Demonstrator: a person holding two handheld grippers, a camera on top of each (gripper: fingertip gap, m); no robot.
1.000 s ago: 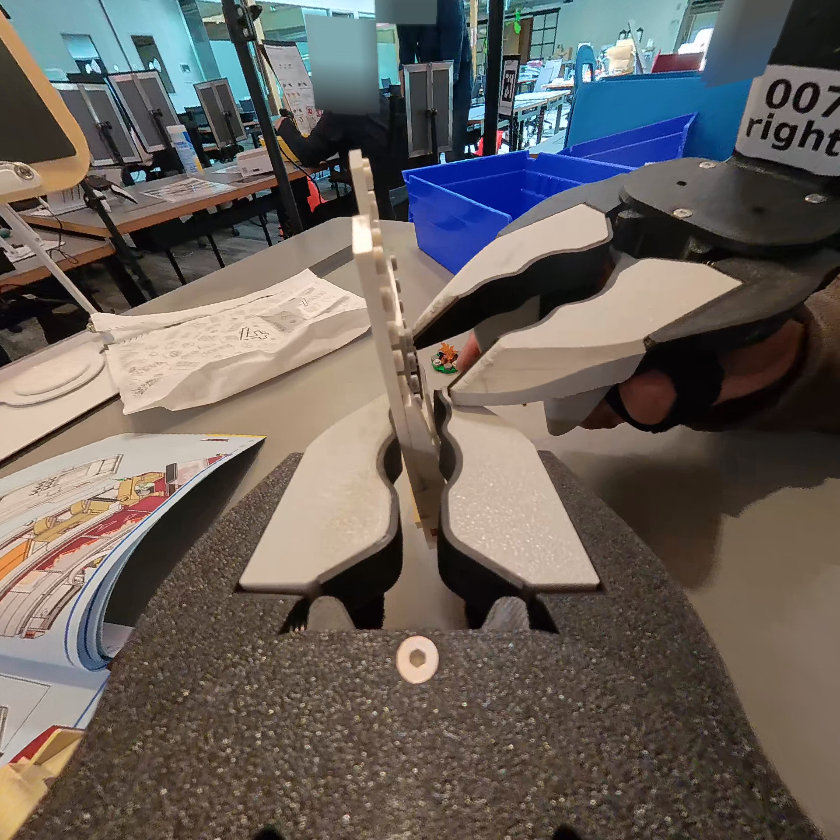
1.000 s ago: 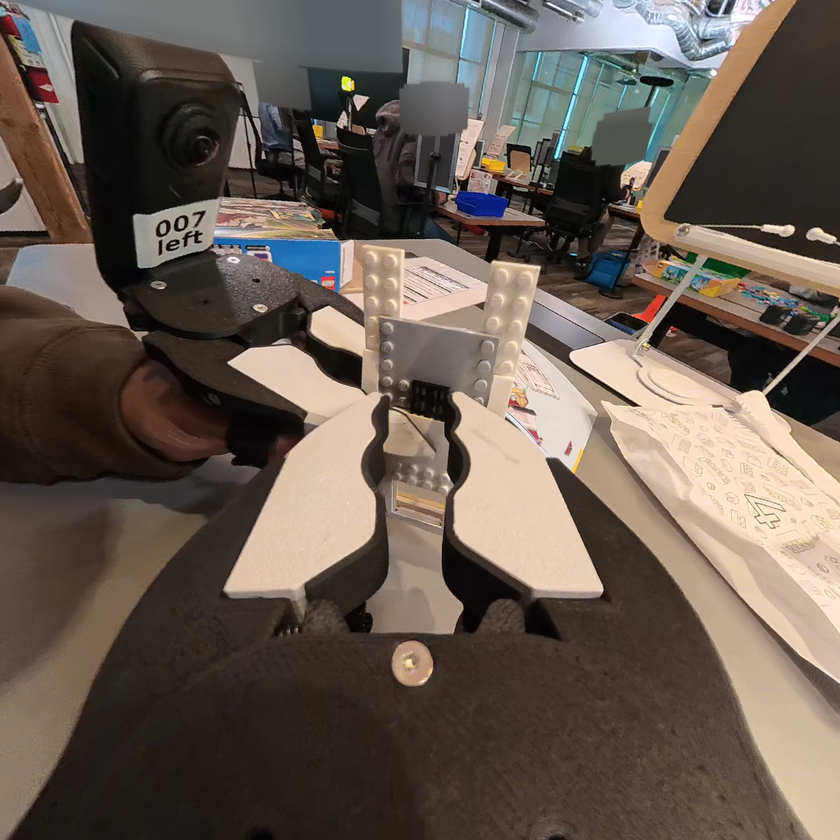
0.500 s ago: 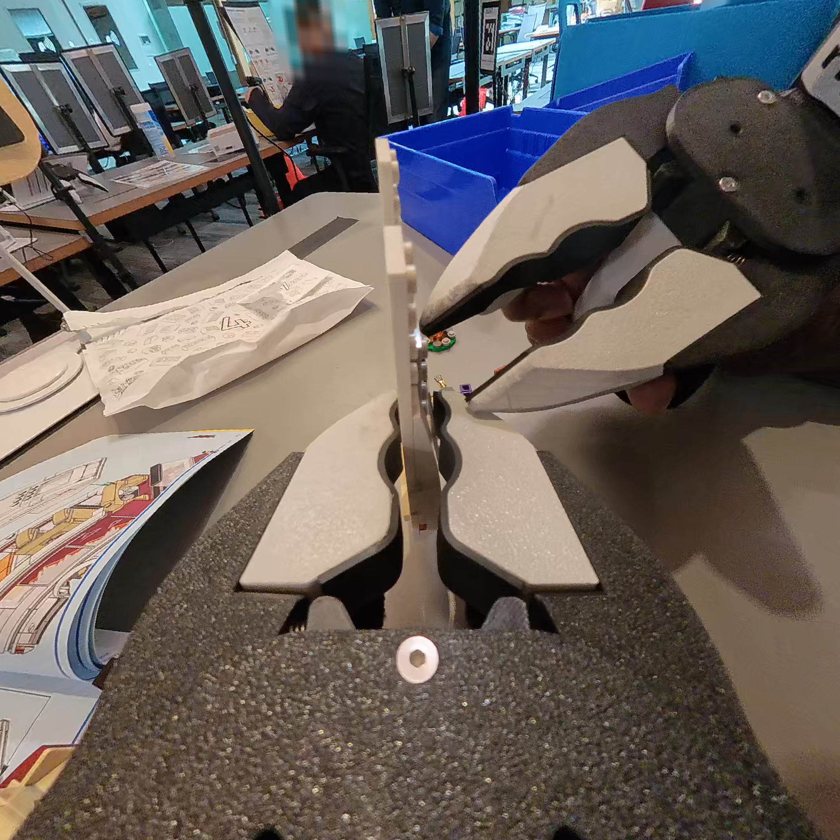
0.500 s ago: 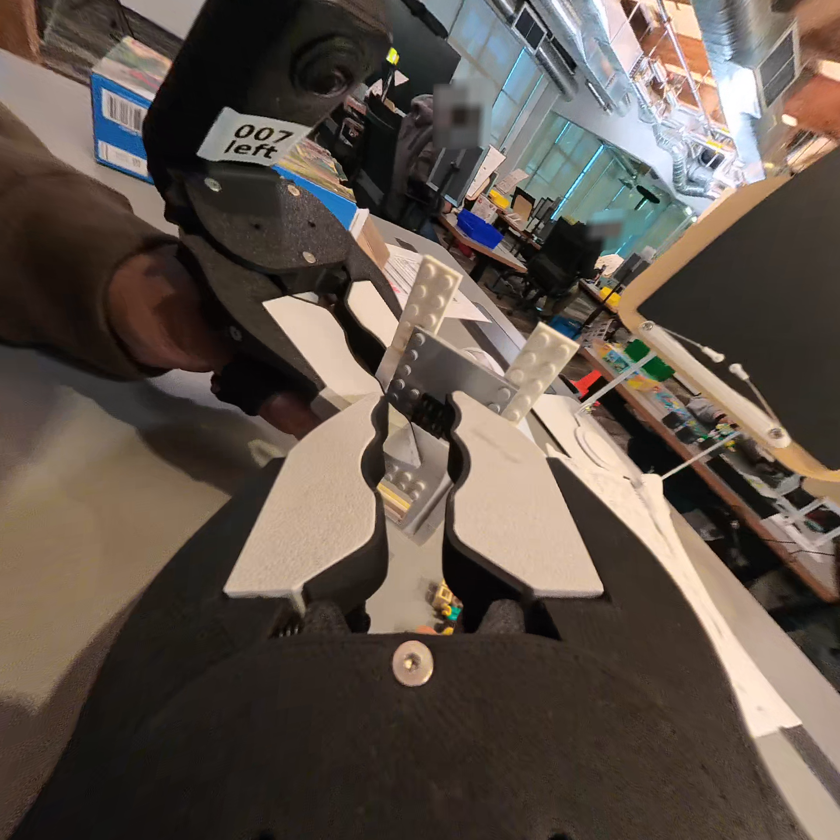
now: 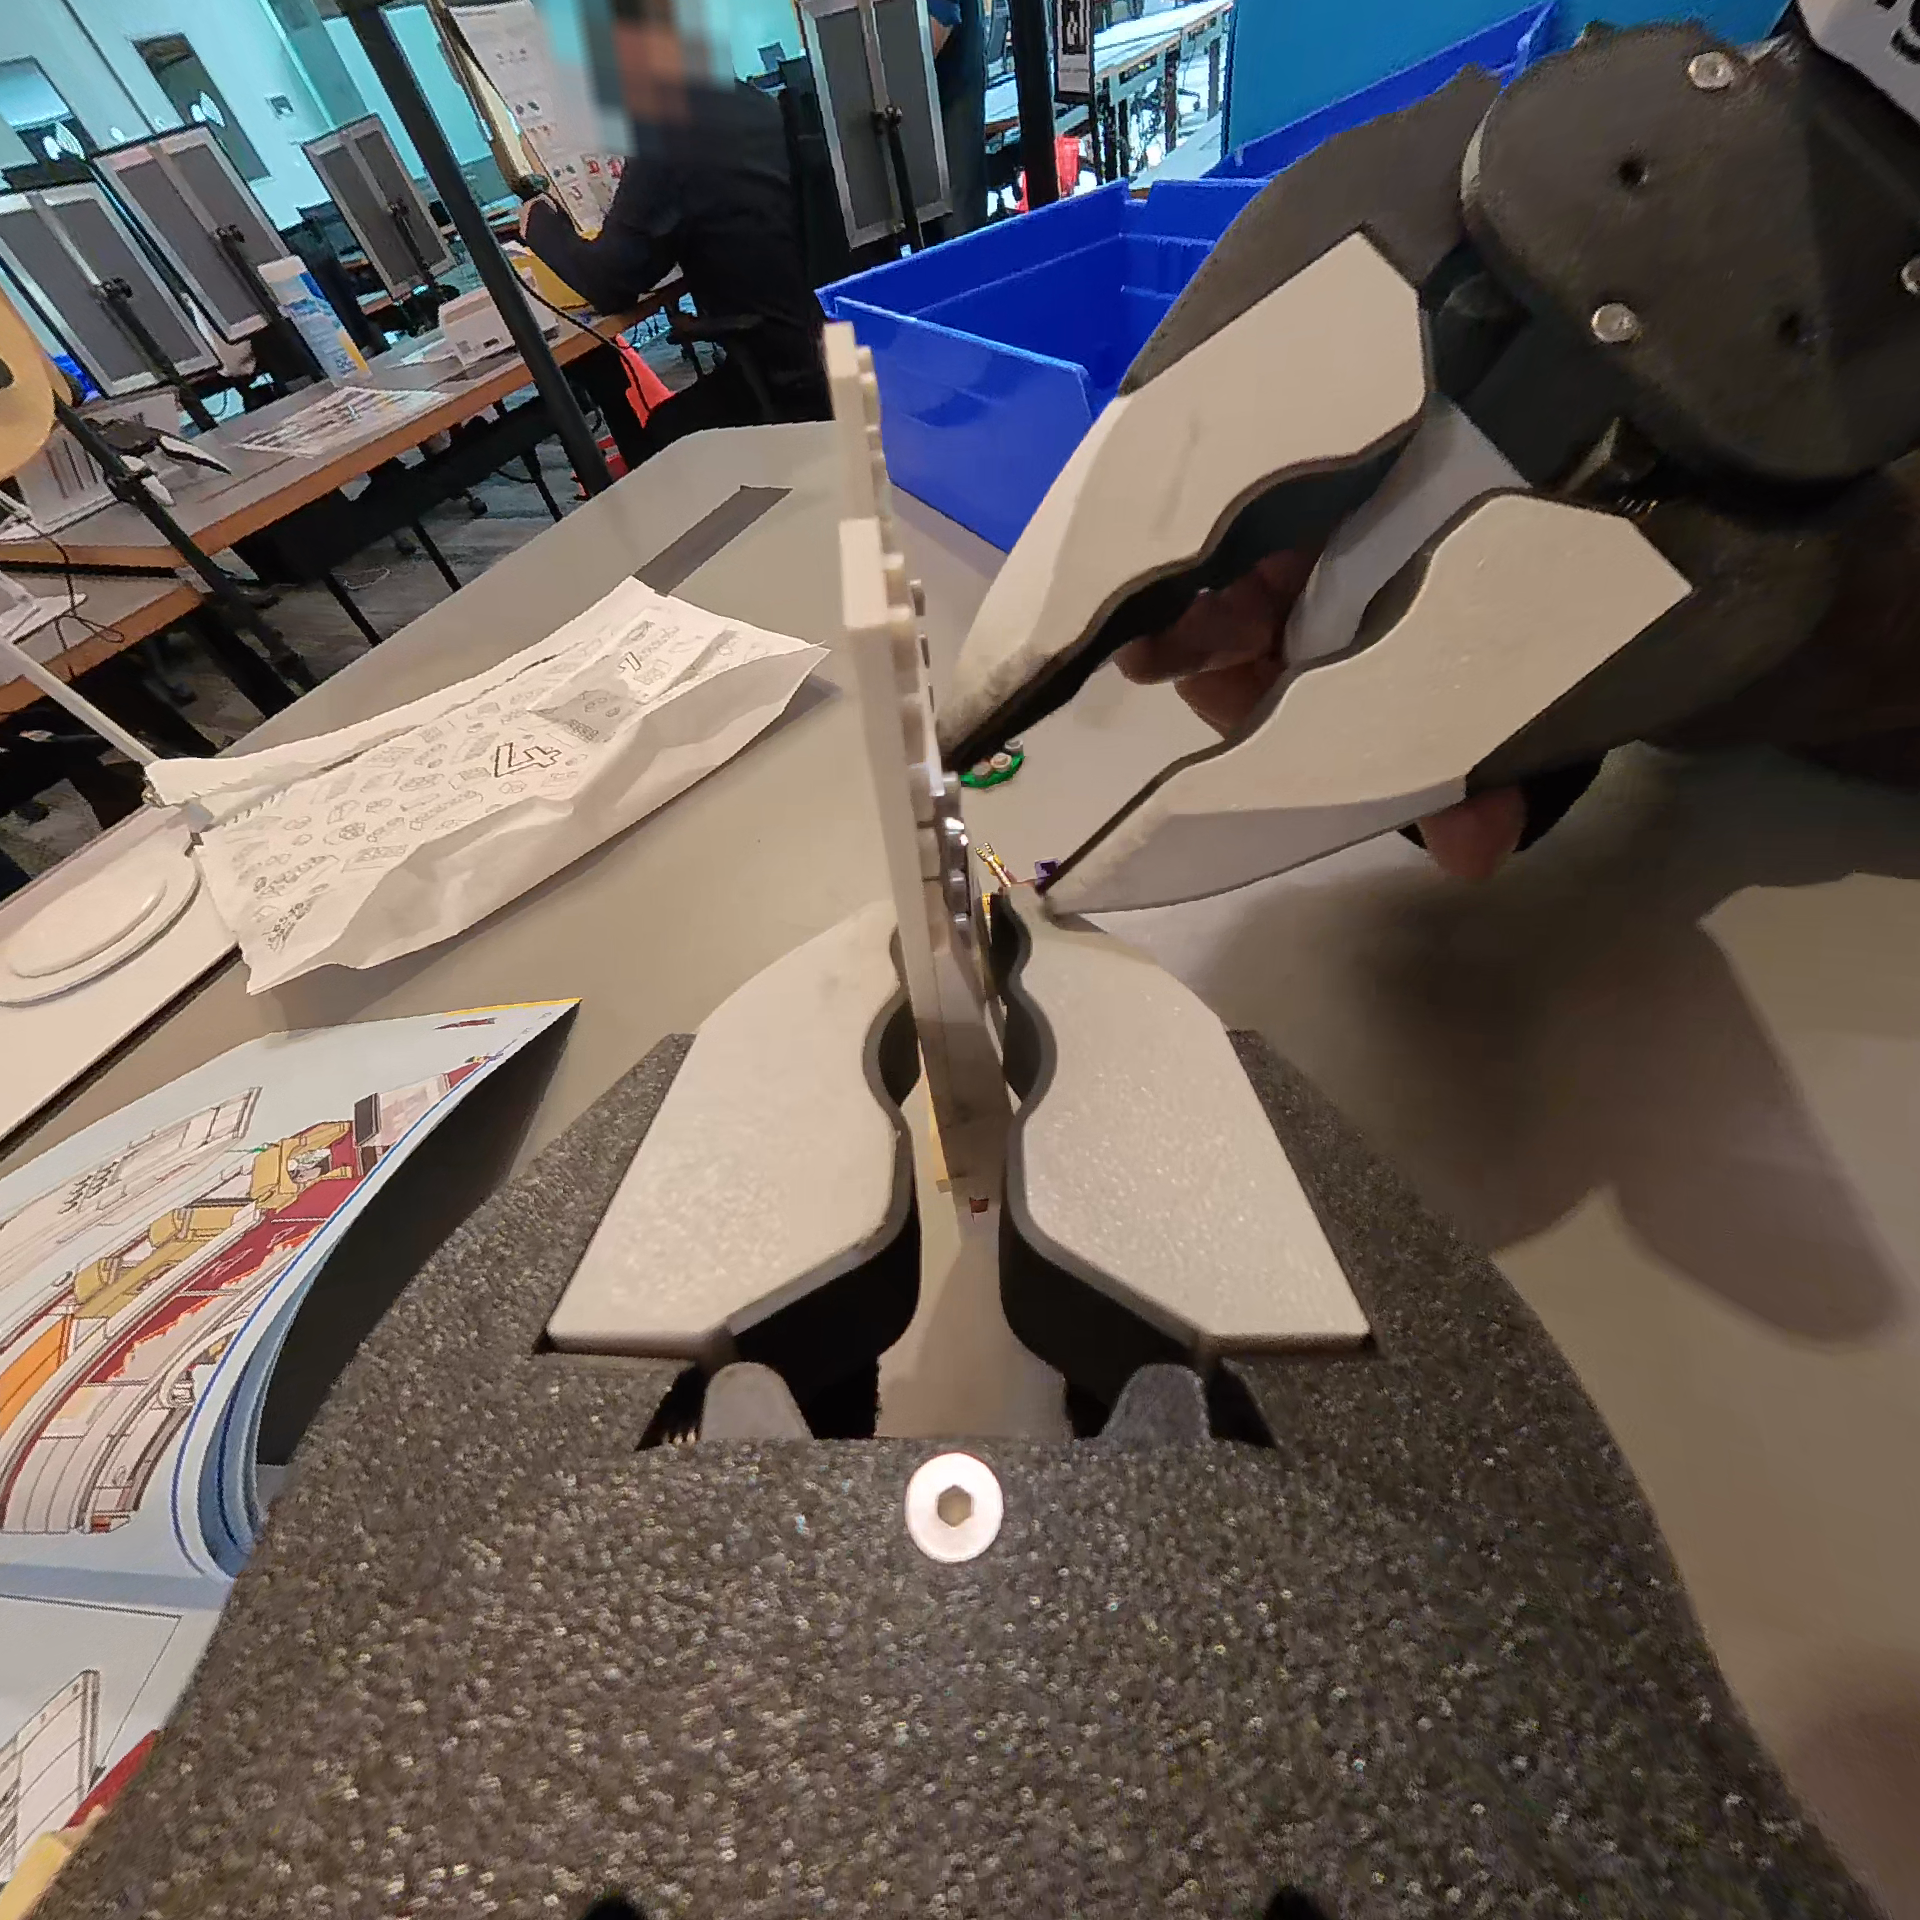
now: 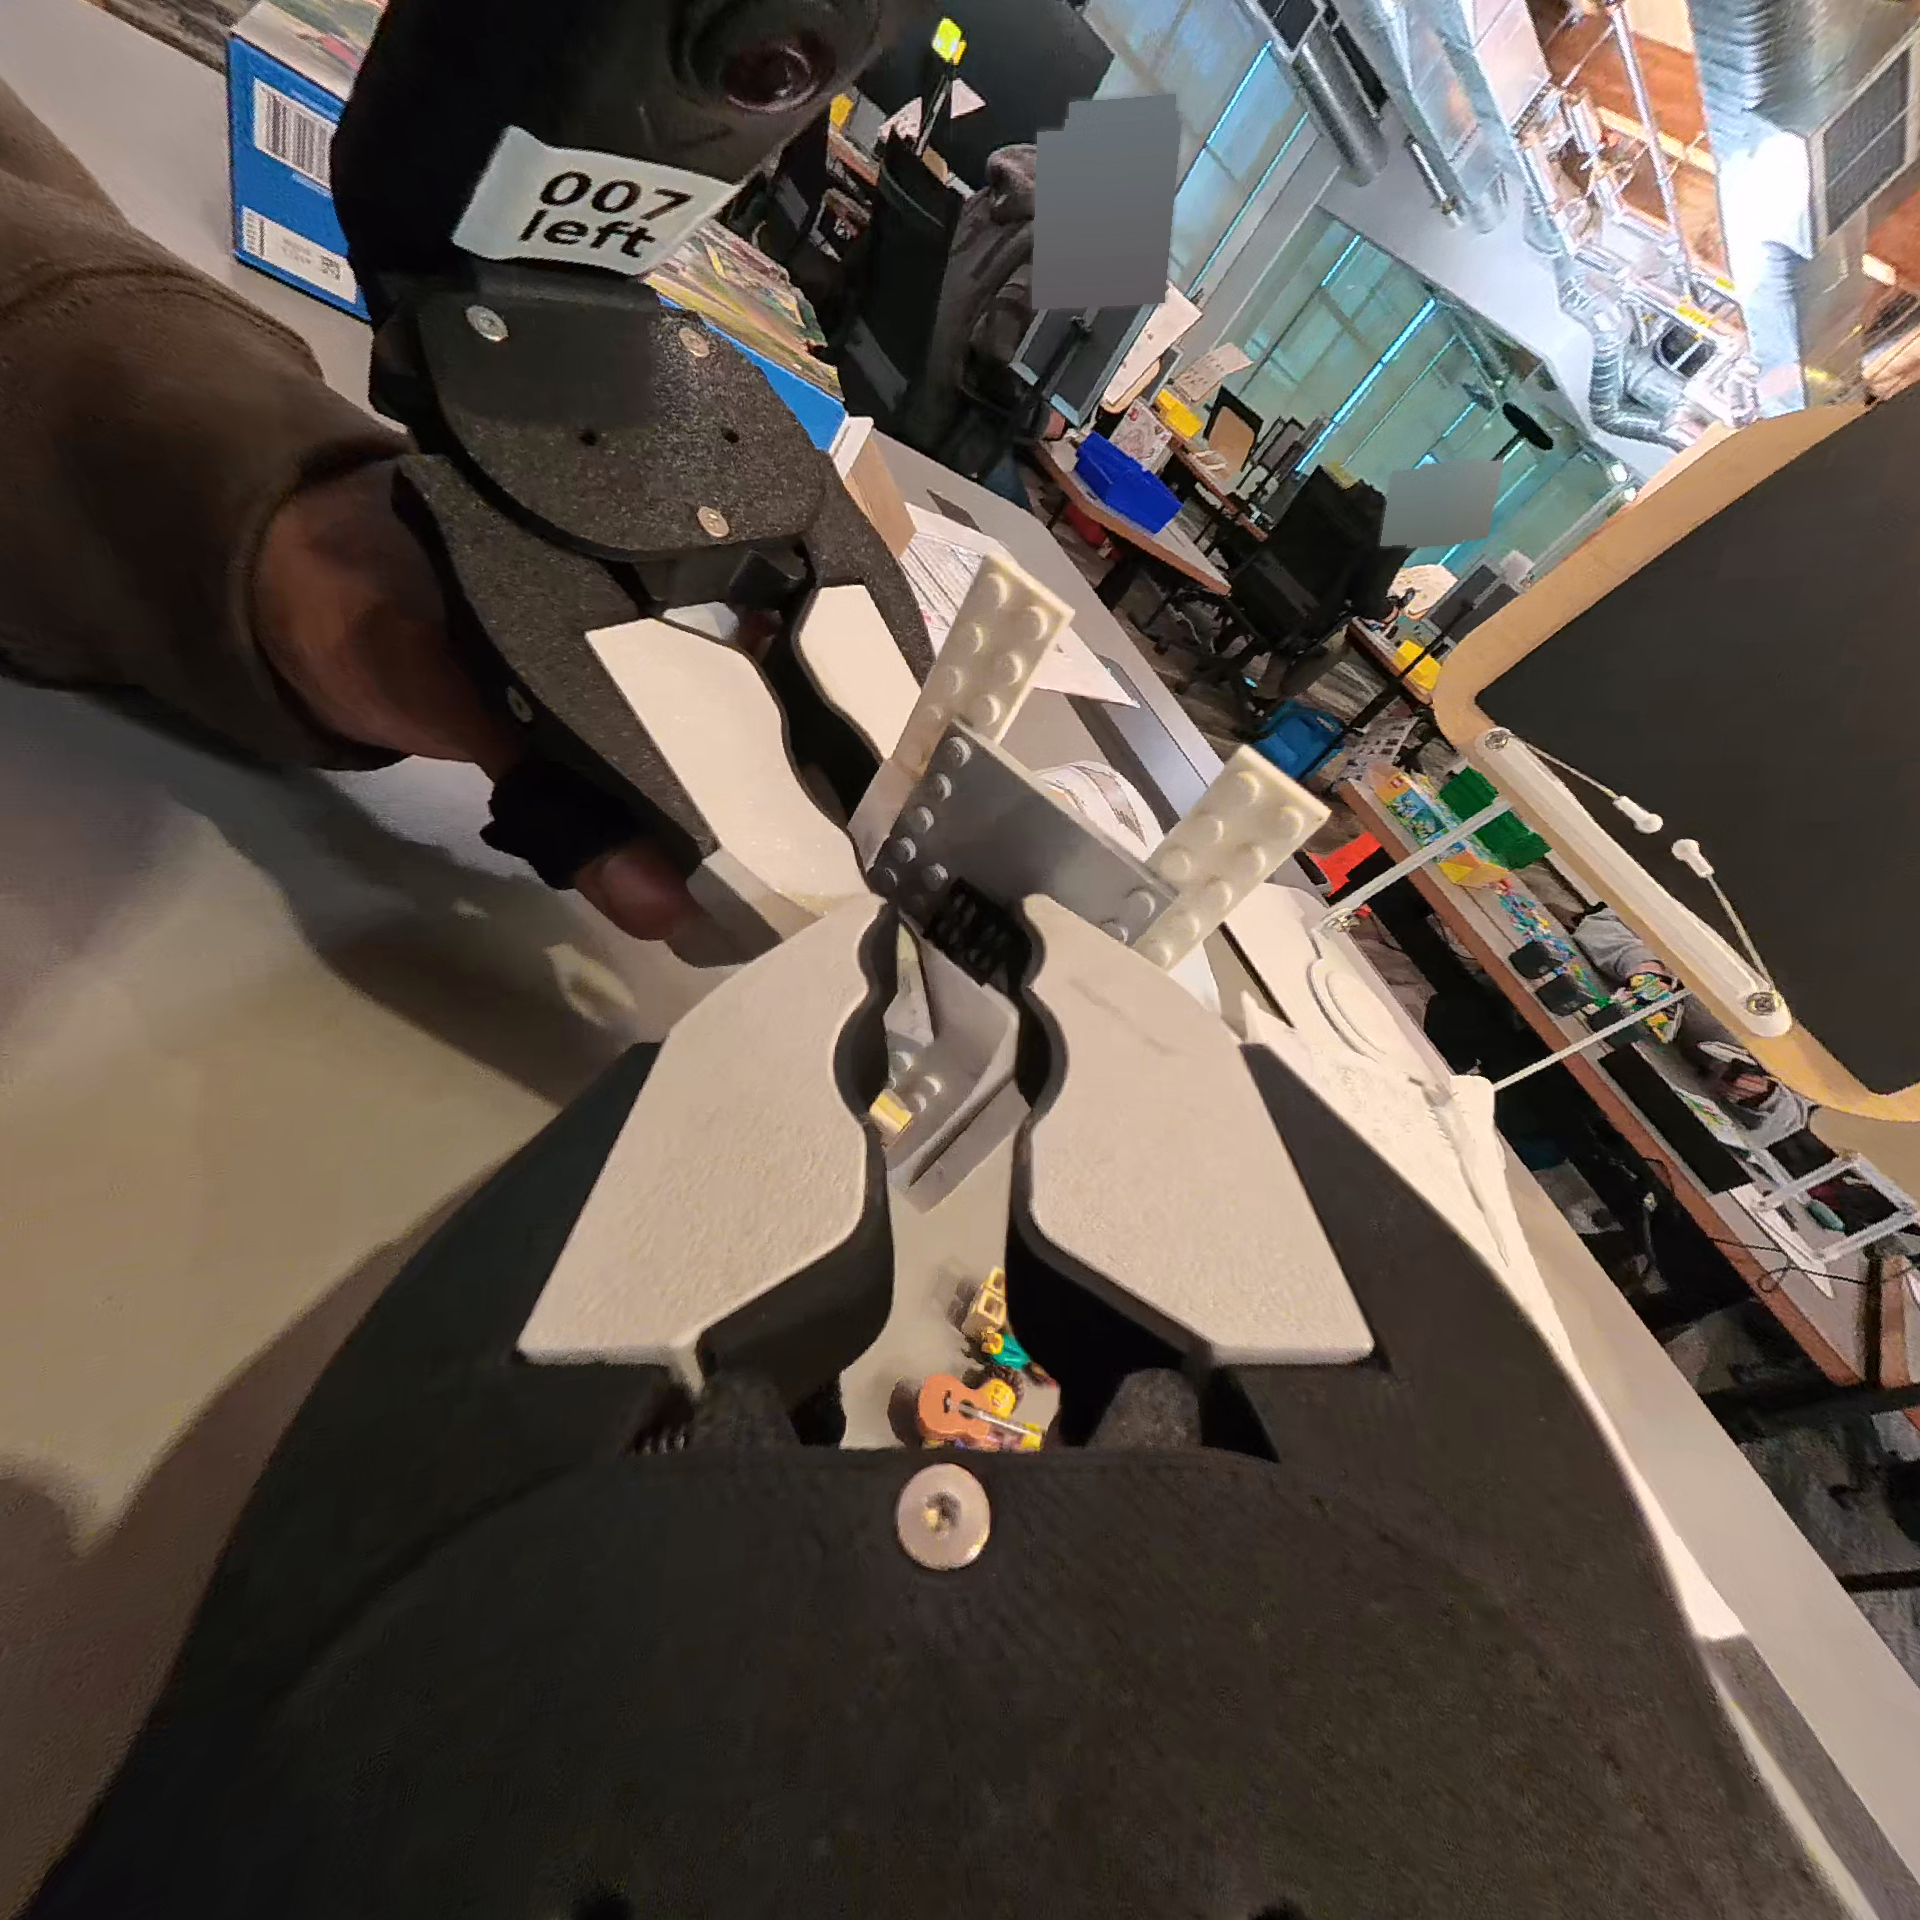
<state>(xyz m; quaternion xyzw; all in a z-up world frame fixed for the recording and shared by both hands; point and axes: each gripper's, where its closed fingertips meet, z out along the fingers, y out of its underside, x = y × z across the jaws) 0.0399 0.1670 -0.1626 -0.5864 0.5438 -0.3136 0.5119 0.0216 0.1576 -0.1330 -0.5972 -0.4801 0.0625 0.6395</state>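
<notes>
My fingers [image 5: 790, 1143] are pale grey with black edging; between them, a grey studded plate [image 6: 1023, 831] bears white strips [image 6: 997, 665] and a black grille [image 6: 977, 930]; nearby, a blue bin [image 5: 997, 343], a white bag [image 5: 499, 769] with black line drawings, and a booklet [image 5: 156, 1247] in orange, red and yellow.

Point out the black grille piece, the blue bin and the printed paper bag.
black grille piece [image 6: 977, 928]: right wrist view, its ribbed face.
blue bin [image 5: 997, 410]: left wrist view, its near outer wall.
printed paper bag [image 5: 488, 784]: left wrist view, middle of its top face.
</notes>
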